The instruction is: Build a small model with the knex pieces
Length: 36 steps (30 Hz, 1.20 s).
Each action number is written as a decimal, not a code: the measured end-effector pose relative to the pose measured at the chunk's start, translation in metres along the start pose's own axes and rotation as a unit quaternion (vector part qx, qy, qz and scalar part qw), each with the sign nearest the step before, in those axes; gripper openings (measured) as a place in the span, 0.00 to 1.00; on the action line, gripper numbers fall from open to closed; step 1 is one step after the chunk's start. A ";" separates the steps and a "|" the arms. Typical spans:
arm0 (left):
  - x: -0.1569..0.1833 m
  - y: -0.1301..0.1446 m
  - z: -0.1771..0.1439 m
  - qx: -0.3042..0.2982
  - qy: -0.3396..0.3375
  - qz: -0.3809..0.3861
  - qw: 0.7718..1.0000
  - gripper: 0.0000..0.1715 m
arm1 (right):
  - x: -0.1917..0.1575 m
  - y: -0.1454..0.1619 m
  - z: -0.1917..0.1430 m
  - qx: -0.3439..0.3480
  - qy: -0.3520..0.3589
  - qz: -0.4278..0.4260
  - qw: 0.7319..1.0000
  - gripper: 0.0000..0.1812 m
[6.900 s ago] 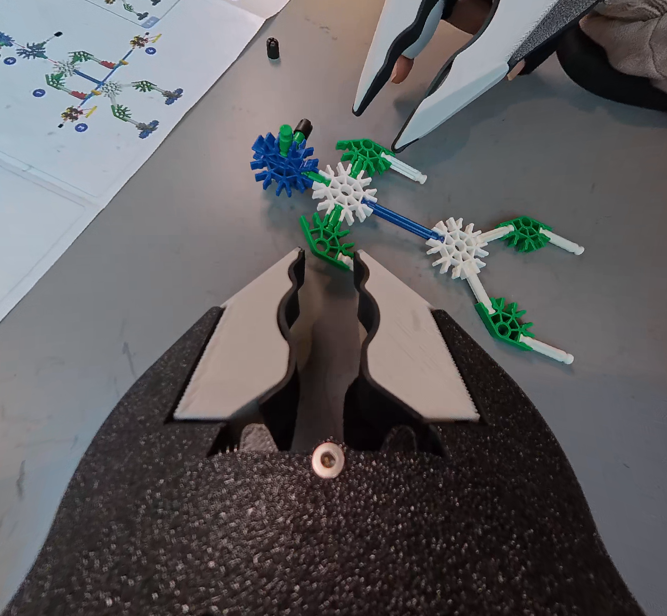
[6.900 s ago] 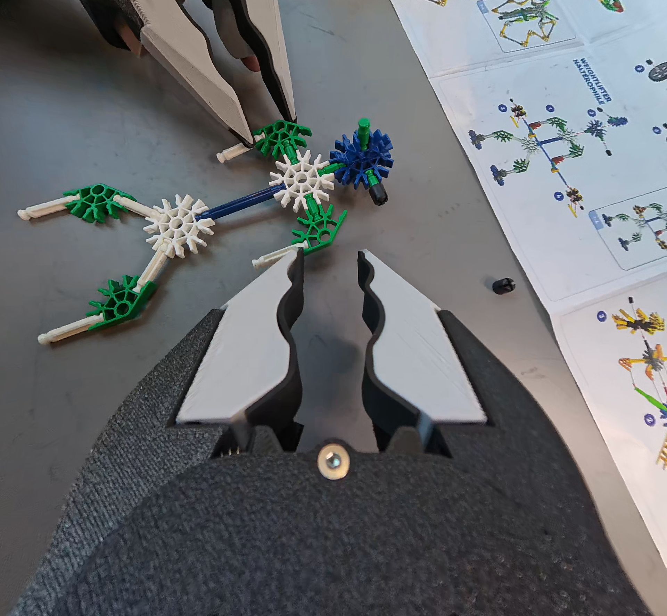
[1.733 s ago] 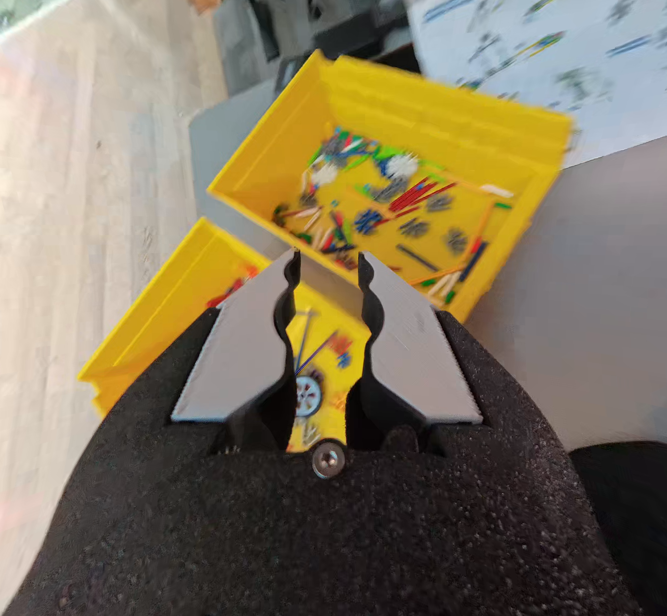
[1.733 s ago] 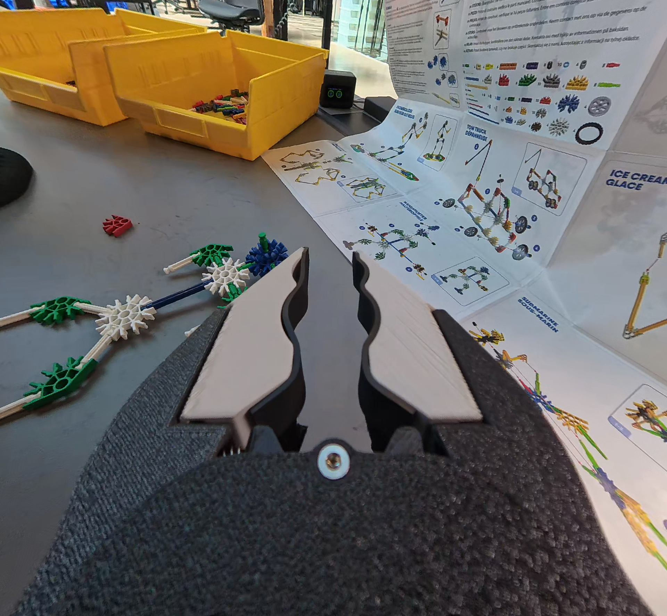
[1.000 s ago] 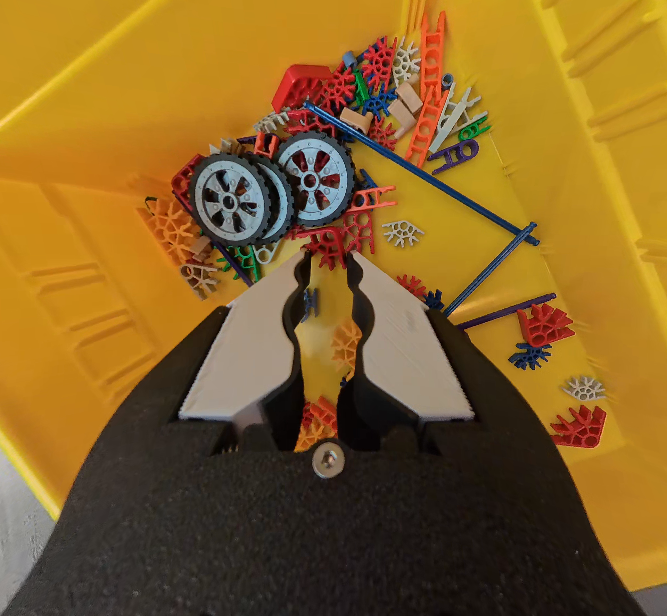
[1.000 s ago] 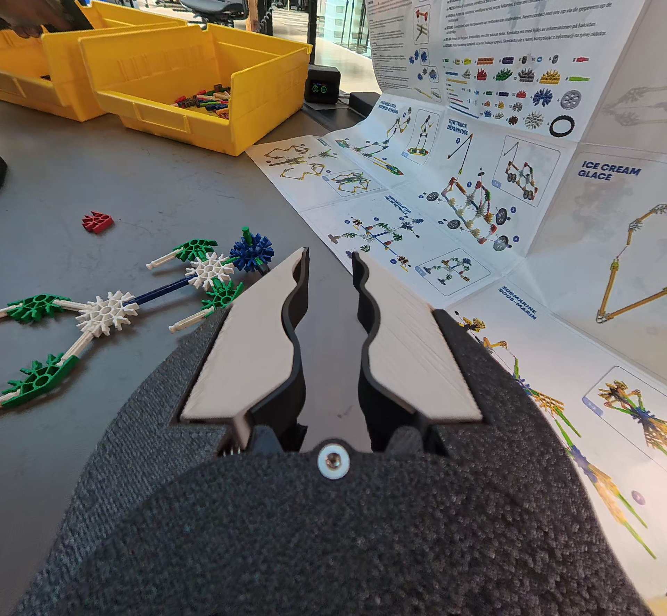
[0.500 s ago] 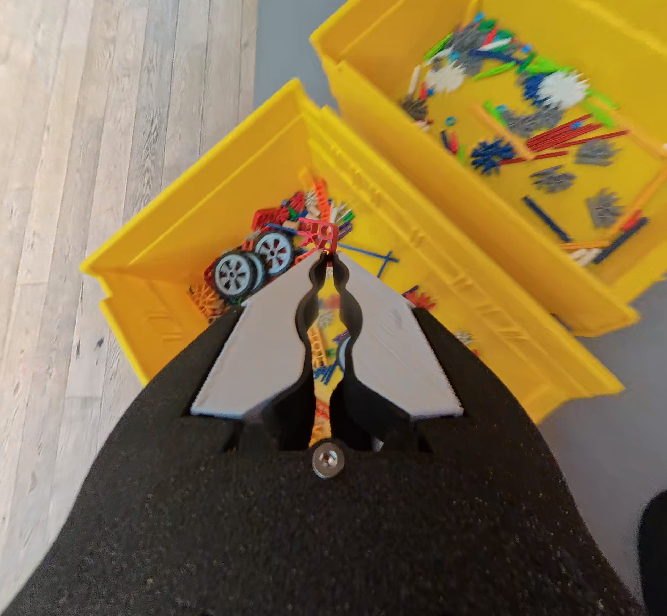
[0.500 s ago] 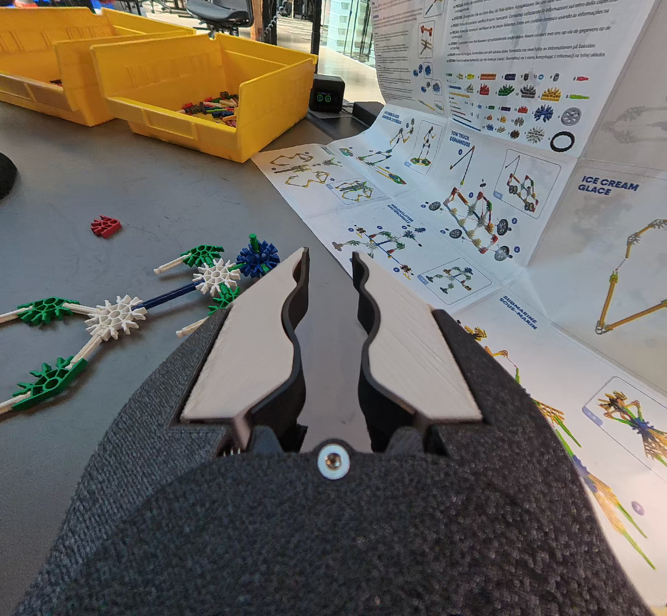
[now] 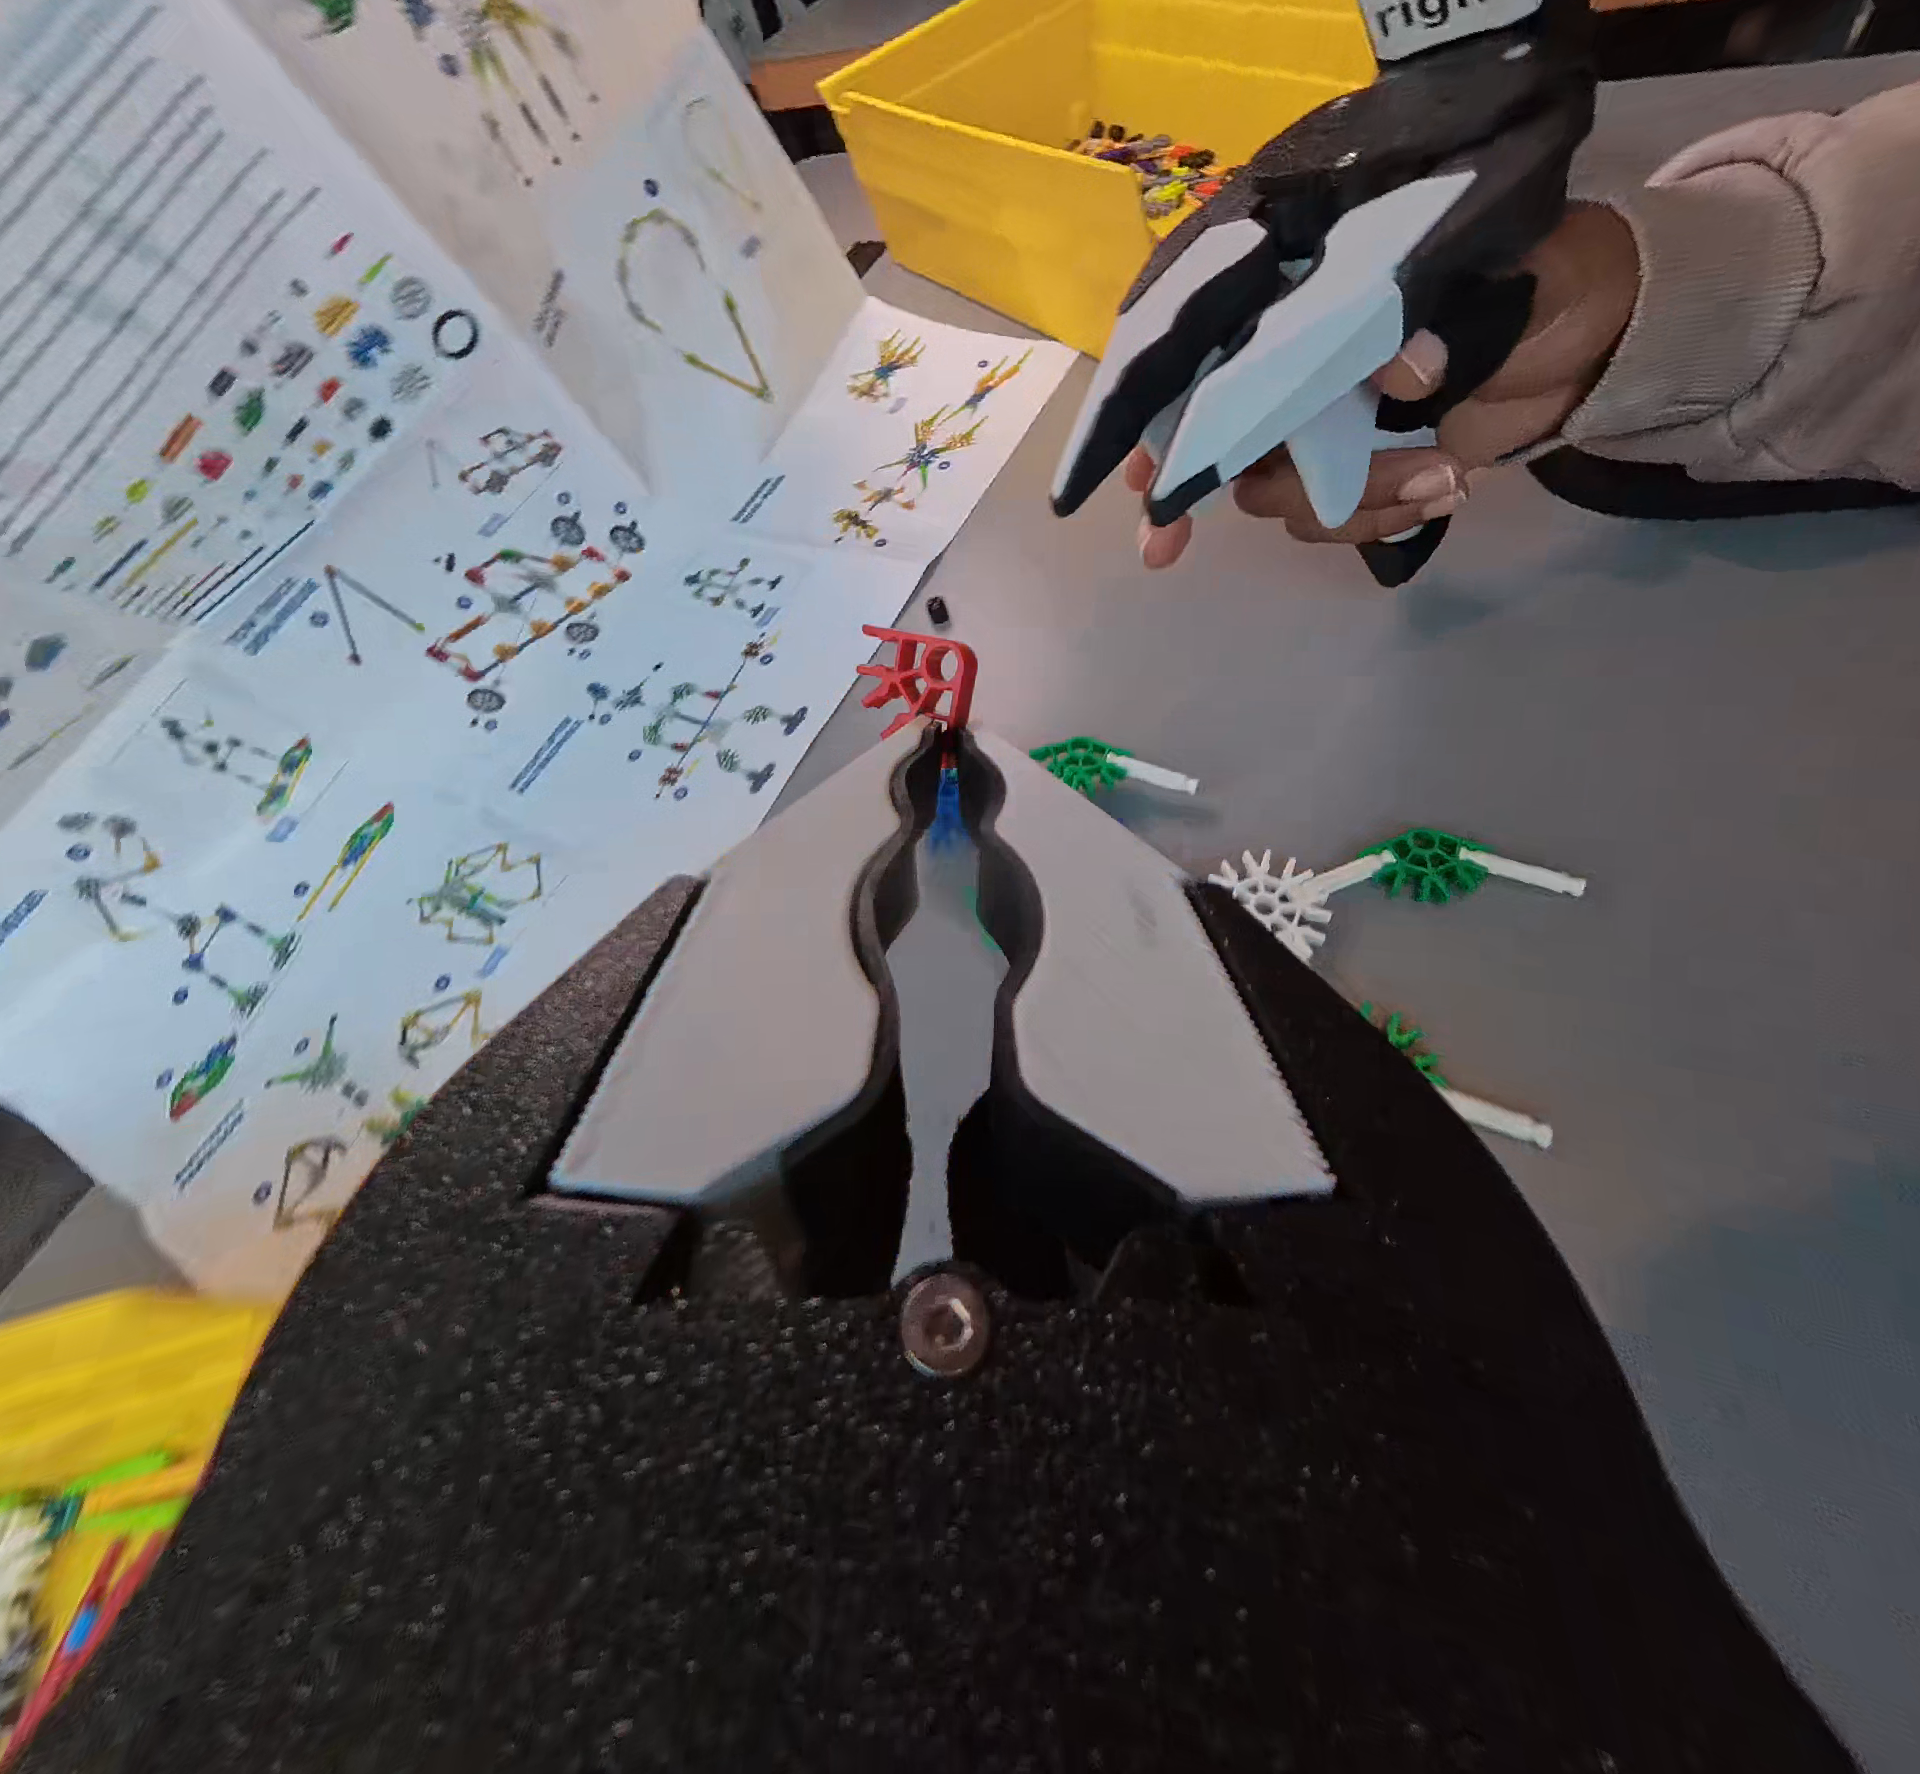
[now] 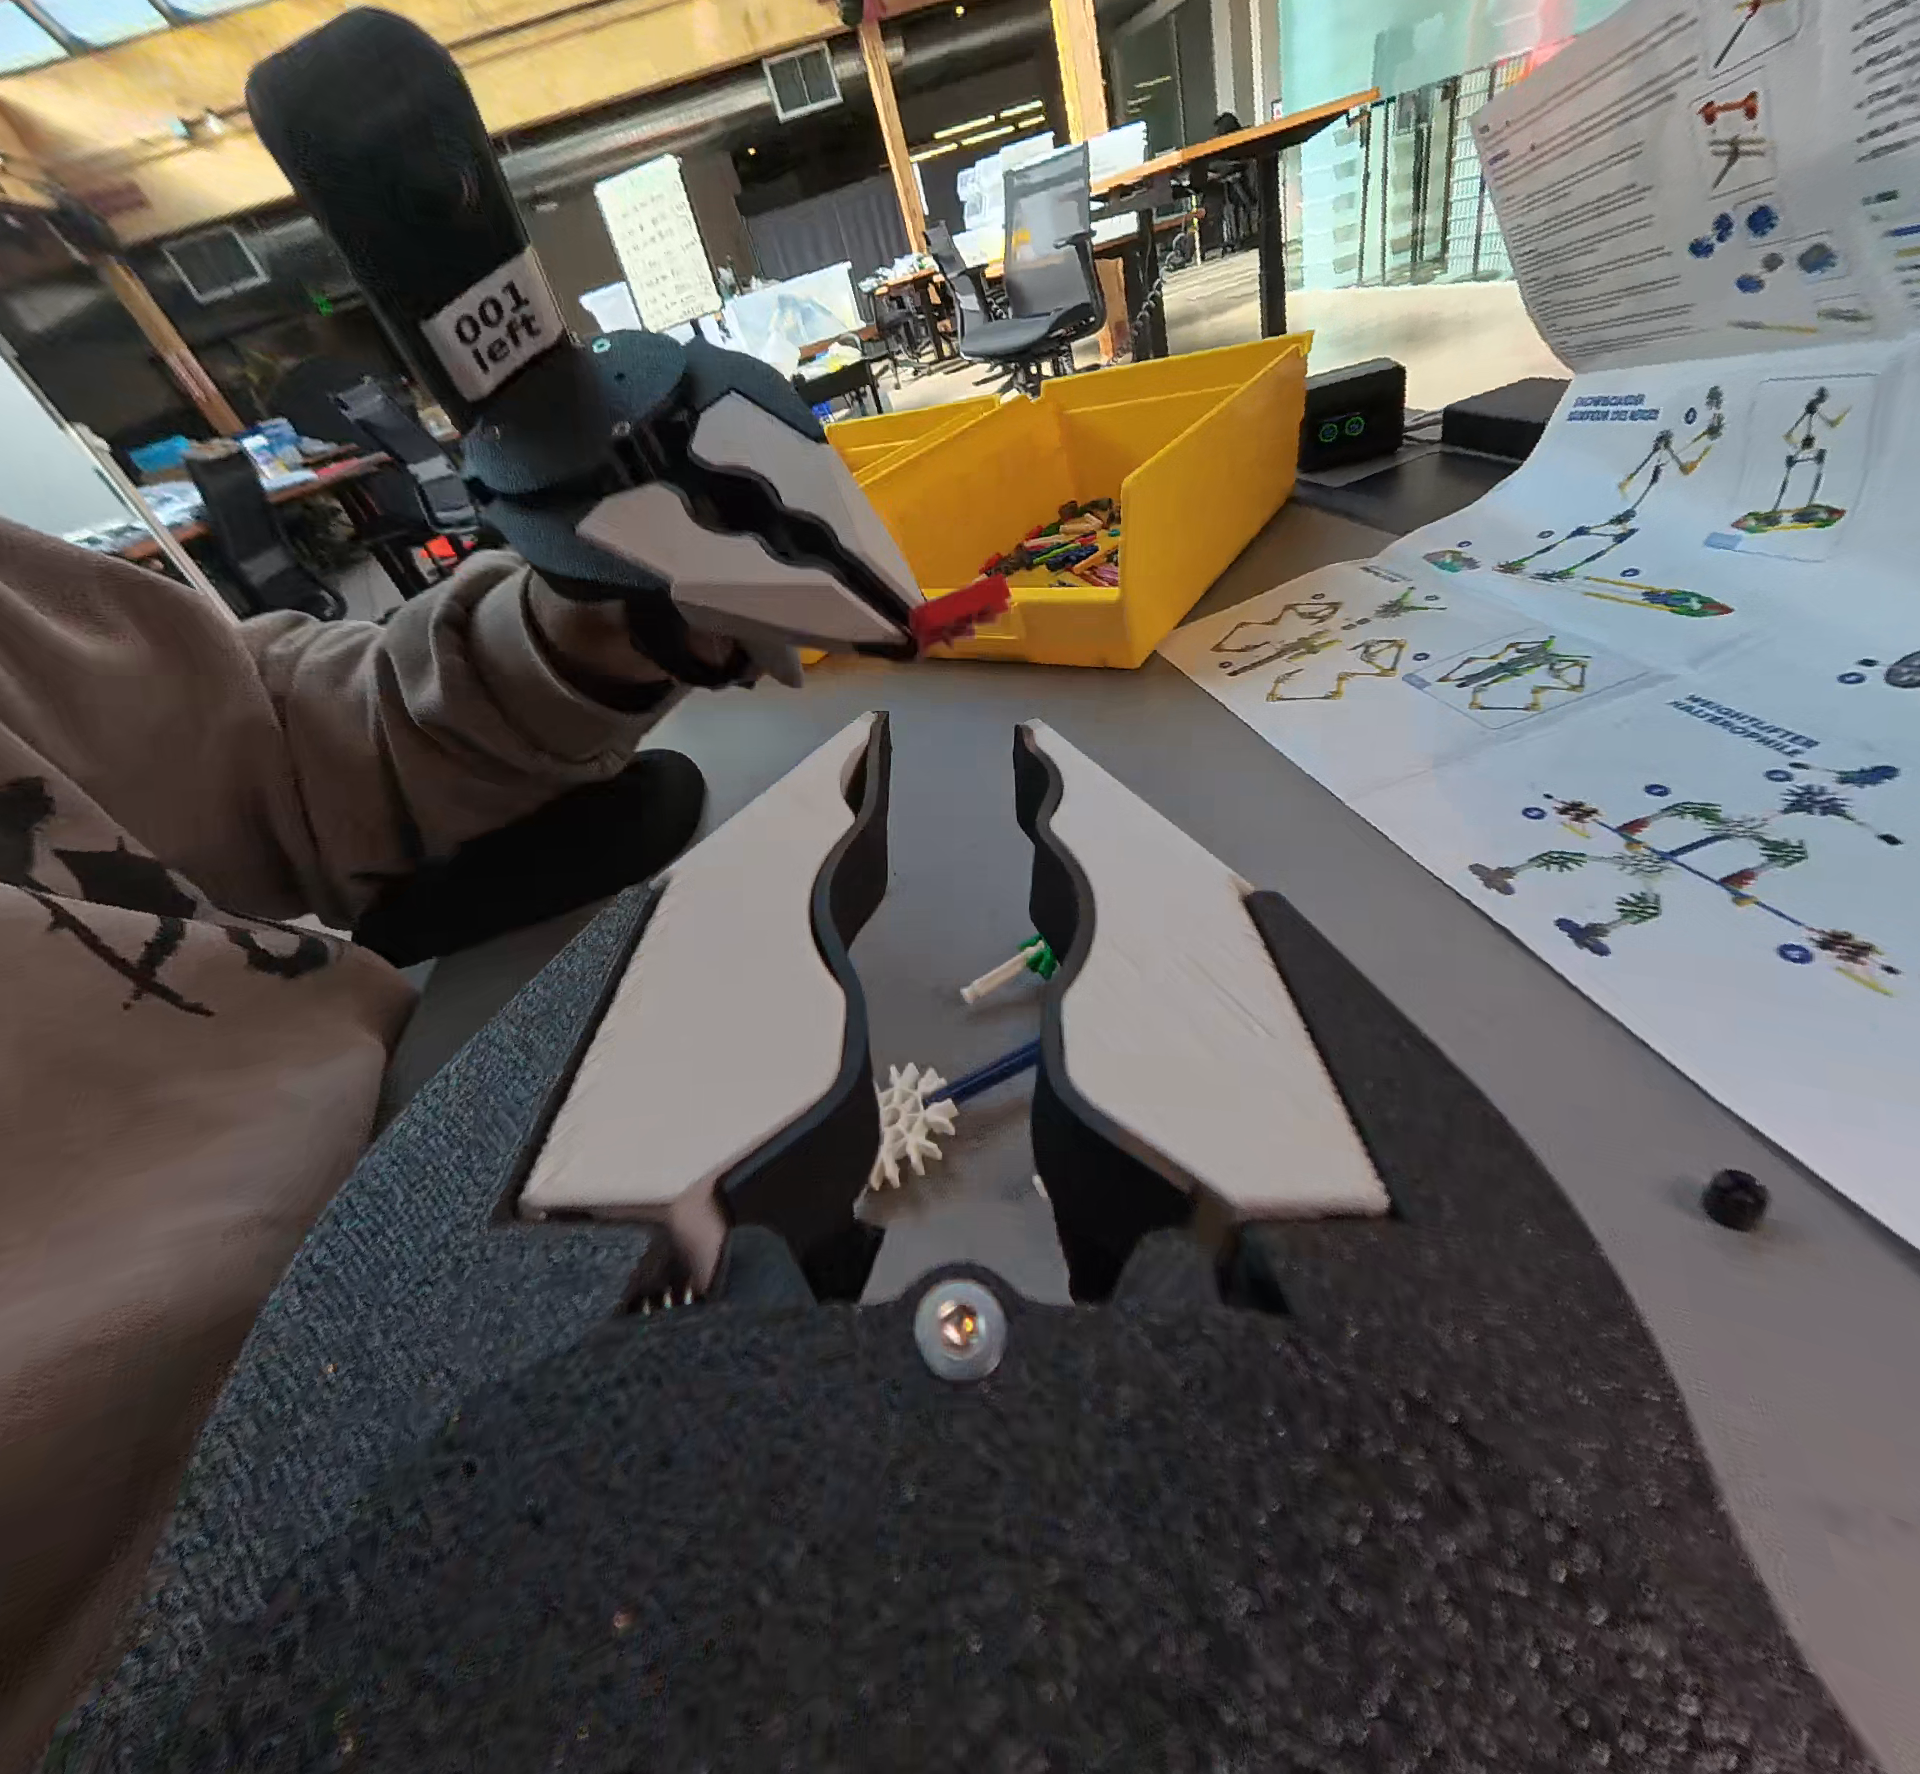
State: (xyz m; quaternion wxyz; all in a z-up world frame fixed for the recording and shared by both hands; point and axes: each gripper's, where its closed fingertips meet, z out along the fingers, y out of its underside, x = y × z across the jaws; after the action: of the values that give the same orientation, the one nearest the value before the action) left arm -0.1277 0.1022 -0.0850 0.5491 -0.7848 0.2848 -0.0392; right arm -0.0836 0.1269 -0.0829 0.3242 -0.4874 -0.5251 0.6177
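Note:
My left gripper (image 9: 943, 737) is shut on a red connector (image 9: 920, 685) and holds it above the grey table, over the blue hub (image 9: 945, 815) of a rod-and-connector model. The model's white snowflake (image 9: 1273, 898) and green connectors (image 9: 1429, 862) lie to the right. My right gripper (image 10: 951, 727) is open and empty, held above the model. Its white snowflake (image 10: 912, 1122) and blue rod (image 10: 992, 1075) show between the fingers. In the right wrist view the left gripper (image 10: 906, 628) holds the red connector (image 10: 966, 604) ahead of me. The right gripper (image 9: 1110, 509) also shows in the left wrist view.
A large instruction sheet (image 9: 416, 581) lies on the table and stands up behind it (image 10: 1558, 737). Yellow bins of parts (image 10: 1091, 498) stand at the far edge; another bin (image 9: 1091, 135) is behind the right gripper. A small black piece (image 9: 940, 610) lies by the sheet (image 10: 1733, 1197). Tip to tip, the grippers are about 7 cm apart.
My left gripper reached into a yellow bin, shut on a red connector and carried it back over the model. My right gripper stayed open and now hovers above the model.

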 end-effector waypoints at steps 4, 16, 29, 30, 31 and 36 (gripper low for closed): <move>0.026 -0.003 0.041 0.020 -0.016 0.075 0.997 0.00 | 0.005 0.006 0.001 -0.011 0.002 0.067 0.998 0.13; 0.039 0.022 0.050 0.022 -0.074 0.185 0.980 0.00 | 0.011 0.046 0.010 -0.090 0.000 0.116 0.989 0.05; -0.008 0.076 0.047 -0.049 0.008 -0.109 0.993 0.13 | 0.039 0.049 -0.006 -0.128 0.070 0.038 0.989 0.03; -0.009 0.086 0.048 -0.072 0.019 -0.134 0.988 0.14 | 0.041 0.050 -0.007 -0.134 0.070 0.039 0.988 0.03; -0.008 0.095 0.049 -0.093 0.032 -0.157 0.983 0.16 | 0.041 0.052 -0.008 -0.140 0.070 0.040 0.987 0.03; 0.013 0.110 0.051 -0.143 0.093 -0.182 0.968 0.17 | 0.046 0.066 -0.012 -0.186 0.077 0.011 0.979 0.03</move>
State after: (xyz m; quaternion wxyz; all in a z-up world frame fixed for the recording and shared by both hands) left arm -0.1424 0.1125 -0.2056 0.3861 -0.8865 0.1898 -0.1702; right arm -0.0794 0.1567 -0.1583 0.2604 -0.5913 -0.5986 0.4734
